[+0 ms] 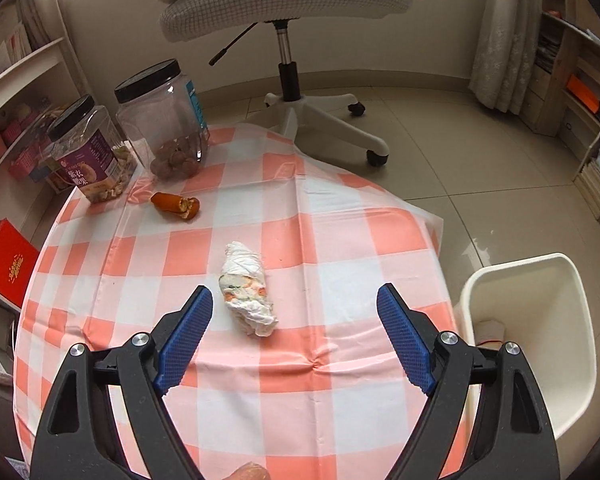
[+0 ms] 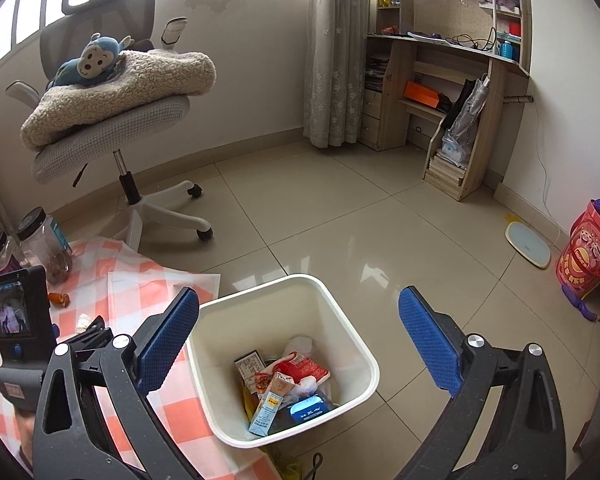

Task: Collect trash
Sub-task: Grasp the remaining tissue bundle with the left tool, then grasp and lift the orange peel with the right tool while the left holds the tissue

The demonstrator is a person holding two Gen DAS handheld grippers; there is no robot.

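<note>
Left gripper is wide open, holding nothing, with the crumpled tissue wad sitting on the checkered tablecloth just ahead between the fingers, closer to the left one. I'd shift a bit left to center it, drop low, and pinch across the narrow middle so it doesn't squirt out. Farther back lies an orange peel, probably next. Right gripper hangs open and empty over the white bin, already part full.
</note>
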